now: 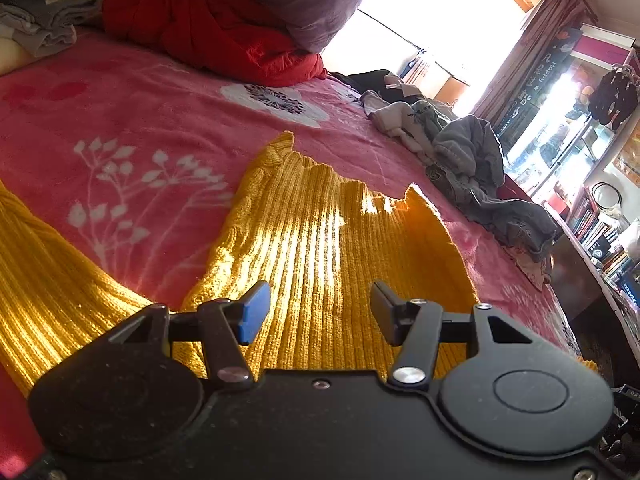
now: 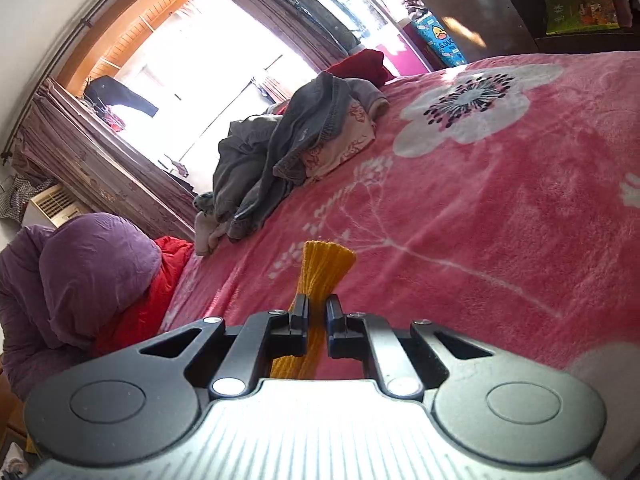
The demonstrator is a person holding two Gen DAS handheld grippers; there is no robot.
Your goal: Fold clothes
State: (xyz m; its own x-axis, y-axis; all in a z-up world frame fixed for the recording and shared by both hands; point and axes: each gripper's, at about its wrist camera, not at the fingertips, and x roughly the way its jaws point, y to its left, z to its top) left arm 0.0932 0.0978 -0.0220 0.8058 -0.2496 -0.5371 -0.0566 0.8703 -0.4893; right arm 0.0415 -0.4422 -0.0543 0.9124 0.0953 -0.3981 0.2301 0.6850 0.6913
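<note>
The mustard-yellow ribbed knit sweater (image 1: pixel 320 240) lies spread on the pink floral fleece blanket (image 1: pixel 140 120), body flat and 1 sleeve running off to the left, so by my judgement no fold shows in it as it lies. The left gripper (image 1: pixel 320 308) hovers over its hem, jaws wide and holding nothing. The right gripper (image 2: pixel 317 312) pinches a bunched strip of the same knit (likely a cuff or edge). Which part it holds is hidden. The heap of crumpled grey garments (image 2: pixel 272 156) lies unfolded, well apart.
</note>
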